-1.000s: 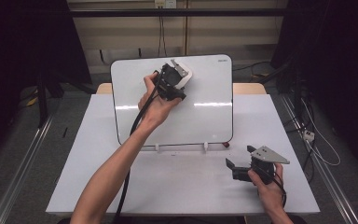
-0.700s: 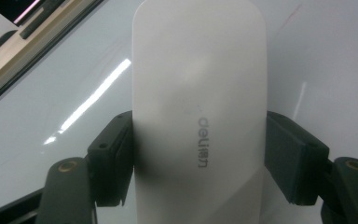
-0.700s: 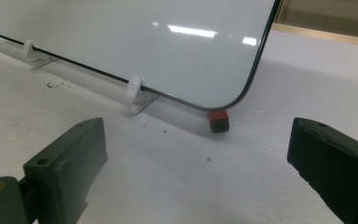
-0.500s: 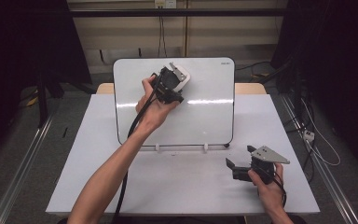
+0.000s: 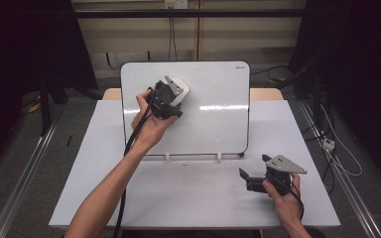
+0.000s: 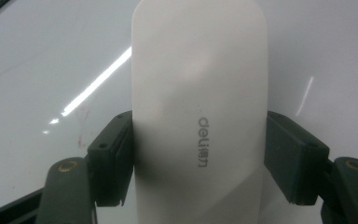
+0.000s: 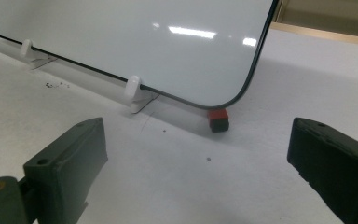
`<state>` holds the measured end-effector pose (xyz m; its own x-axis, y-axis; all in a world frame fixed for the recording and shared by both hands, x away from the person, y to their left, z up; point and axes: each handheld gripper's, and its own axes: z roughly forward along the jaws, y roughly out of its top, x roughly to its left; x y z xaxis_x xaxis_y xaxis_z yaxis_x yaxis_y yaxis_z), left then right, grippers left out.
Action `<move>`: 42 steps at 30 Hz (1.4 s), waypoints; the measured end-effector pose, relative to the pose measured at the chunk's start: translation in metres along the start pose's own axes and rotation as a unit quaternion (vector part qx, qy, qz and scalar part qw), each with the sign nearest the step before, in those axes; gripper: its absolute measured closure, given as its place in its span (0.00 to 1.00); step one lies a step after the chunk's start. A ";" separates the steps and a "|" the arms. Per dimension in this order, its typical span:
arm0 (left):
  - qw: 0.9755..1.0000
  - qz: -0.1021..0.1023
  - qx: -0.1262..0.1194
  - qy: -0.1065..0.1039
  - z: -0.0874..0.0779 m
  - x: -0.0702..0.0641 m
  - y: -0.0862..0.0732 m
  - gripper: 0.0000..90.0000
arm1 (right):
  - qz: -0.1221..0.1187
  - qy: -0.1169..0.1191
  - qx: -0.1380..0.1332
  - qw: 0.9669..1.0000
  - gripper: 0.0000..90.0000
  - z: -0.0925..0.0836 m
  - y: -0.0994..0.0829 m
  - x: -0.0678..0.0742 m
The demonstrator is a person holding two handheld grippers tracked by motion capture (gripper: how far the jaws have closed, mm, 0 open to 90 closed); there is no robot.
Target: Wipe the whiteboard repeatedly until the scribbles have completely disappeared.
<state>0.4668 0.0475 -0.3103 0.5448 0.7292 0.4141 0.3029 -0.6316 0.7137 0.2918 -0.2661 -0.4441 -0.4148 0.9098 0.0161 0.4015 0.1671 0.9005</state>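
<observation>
A white whiteboard [image 5: 213, 124] with a thin black rim leans upright on the white table [image 5: 79, 198]. My left gripper [image 5: 172, 95] is shut on a white board eraser [image 5: 178, 88] and holds it against the board's upper left area. In the left gripper view the eraser [image 6: 200, 93], with grey lettering on it, sits clamped between both pads [image 6: 114, 158] of the left gripper [image 6: 200, 156], flat against the glossy board [image 6: 37, 70]. My right gripper [image 5: 254, 167] rests low on the table at the front right, open and with nothing in it. It [image 7: 198, 163] faces the board's lower corner [image 7: 242, 88].
Two white clip feet [image 7: 133, 88] hold the board's bottom edge. A small red and black block [image 7: 218, 119] lies on the table under the board's lower right corner. Small dark specks [image 7: 56, 85] dot the table. Cables [image 5: 129, 148] trail from the left gripper along the forearm.
My left hand has slid the eraser to the left and slightly down across the board. The right gripper has stayed where it was.
</observation>
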 end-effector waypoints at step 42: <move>1.000 -0.020 0.007 0.018 0.008 0.012 0.046 0.35 | 0.000 -0.001 -0.003 1.000 0.05 -0.001 0.001 -0.002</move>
<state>0.4936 0.0248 -0.2772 0.5038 0.7626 0.4058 0.3341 -0.6052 0.7226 0.2918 -0.2681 -0.4432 -0.4125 0.9108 0.0150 0.3973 0.1651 0.9027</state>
